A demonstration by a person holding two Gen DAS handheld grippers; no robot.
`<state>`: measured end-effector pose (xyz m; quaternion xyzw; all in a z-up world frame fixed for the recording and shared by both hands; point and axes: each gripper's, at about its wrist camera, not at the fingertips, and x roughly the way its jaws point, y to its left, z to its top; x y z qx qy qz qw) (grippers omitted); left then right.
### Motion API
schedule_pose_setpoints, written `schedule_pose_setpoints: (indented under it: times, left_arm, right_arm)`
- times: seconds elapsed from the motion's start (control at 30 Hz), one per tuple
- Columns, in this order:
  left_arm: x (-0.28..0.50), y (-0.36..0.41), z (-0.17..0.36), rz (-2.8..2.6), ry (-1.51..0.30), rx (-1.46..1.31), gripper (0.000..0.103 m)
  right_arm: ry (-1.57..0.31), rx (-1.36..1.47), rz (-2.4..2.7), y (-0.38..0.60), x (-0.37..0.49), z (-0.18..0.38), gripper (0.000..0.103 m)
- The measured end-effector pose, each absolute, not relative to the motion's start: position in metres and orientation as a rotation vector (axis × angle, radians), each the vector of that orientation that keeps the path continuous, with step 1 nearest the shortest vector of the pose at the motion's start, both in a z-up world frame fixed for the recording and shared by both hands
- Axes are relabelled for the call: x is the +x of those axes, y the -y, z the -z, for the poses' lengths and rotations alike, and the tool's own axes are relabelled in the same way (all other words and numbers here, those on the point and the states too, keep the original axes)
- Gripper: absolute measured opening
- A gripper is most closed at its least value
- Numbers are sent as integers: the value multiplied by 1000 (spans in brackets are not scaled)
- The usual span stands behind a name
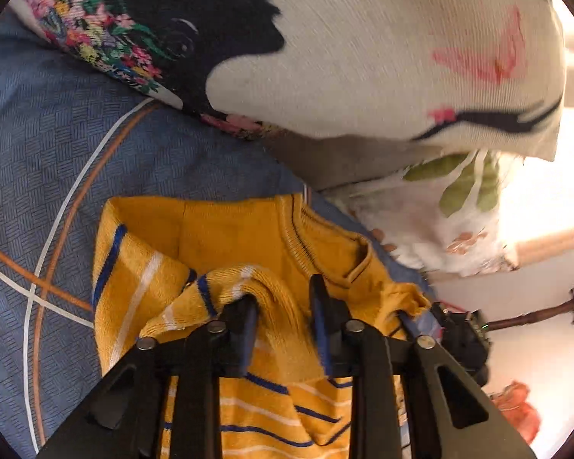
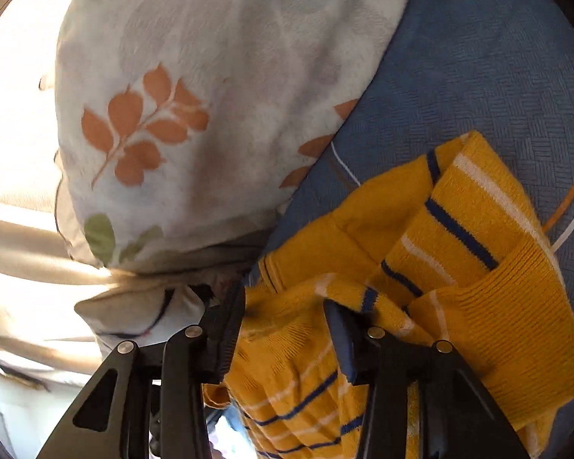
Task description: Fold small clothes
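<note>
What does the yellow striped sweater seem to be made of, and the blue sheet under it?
Yellow striped sweater: it looks like a knit, perhaps cotton or acrylic yarn, matte; ribbed rows show at the collar and cuff. Blue sheet: it looks like thin woven fabric, matte, with a printed basket-weave pattern and curved orange and white lines.

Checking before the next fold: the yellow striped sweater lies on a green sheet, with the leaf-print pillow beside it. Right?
Not quite. The sheet is blue, not green; the right wrist view shows it plainly under the sweater. The rest holds: the sweater is yellow with blue and white stripes, and the leaf-print pillow lies beside it.
</note>
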<state>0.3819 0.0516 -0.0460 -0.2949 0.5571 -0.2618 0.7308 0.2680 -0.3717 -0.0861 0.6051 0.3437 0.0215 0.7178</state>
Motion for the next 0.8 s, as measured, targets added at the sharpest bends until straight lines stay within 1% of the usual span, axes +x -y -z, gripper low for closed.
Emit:
schedule_pose_setpoints:
  times: [0.17,0.23,0.27,0.33,0.47,0.53,0.6,0.7,0.77,0.8]
  left_arm:
    - [387,-69,40,556,-1198,-712,33]
    - [389,-77,35,539,-1177,-727,42]
    - [387,-79,32,527,-1165,-719,45]
    - [383,-80,25,518,-1154,-687,47]
    - [369,-65,10,524,-1126,-529,47]
    - [364,-53,10,556,-1130,-447,50]
    - [367,-42,19,549,-1150,-389,51]
    - [378,-44,43,504,-1206,-437,51]
    - [385,-54,59,482,-1242,-511,51]
    - [386,-58,65,489,-1249,-548,51]
  right_arm:
    - [-720,1321,27,387,265,78,55]
    - [-706,1266,44,388,263,64,59]
    - [-701,1235,48,387,262,57,59]
    - [-725,1123,42,374,262,39,60]
    - [-877,765,-1,318,265,18,60]
    - [-949,642,-13,293,268,24,60]
    - [-1009,582,8,278,273,39,60]
    - [-1048,613,83,283,277,62,60]
    - [-1020,647,83,290,271,68,66]
    - [-1013,656,70,290,272,69,72]
